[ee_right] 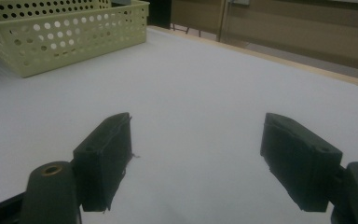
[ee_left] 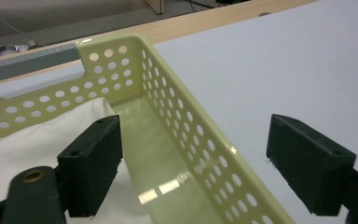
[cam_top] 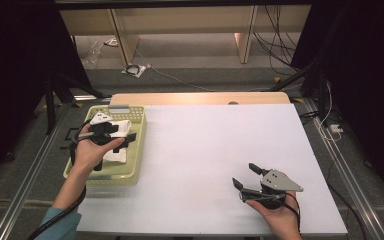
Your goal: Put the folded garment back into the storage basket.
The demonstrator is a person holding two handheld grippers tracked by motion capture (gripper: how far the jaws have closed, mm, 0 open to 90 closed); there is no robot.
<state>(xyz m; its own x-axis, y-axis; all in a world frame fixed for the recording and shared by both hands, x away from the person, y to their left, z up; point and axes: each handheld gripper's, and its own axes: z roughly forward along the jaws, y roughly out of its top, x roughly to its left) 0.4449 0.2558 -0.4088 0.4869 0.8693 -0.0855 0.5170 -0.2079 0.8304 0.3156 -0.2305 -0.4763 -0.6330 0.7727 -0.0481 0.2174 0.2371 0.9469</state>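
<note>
Over on the left side of the white surface (cam_top: 205, 150) sits a pale yellow-green perforated plastic basket (cam_top: 136, 150), and a white folded cloth (cam_top: 117, 150) is lying inside it, toward the basket's left and far part. The left gripper (cam_top: 125, 141) hovers right above the basket, held in a hand coming up from the near left corner. From the left gripper view its black fingers (ee_left: 91, 163) are spread wide with nothing pinched between them: one sits over the cloth (ee_left: 32, 144), the other is out past the basket's right wall (ee_left: 196, 140), over the bare surface, so they straddle that wall. Can't really tell whether the finger over the cloth is touching it or just above it, the angle's not great, but it isn't gripping anything.

The right gripper (cam_top: 244, 176) is way off at the near right of the surface, well apart from the basket, resting in a hand with its grey three-cornered plate on top. Its fingers (ee_right: 105, 158) are also wide apart, nothing between them, pointing across the surface toward the basket (ee_right: 65, 35) in the distance.
</note>
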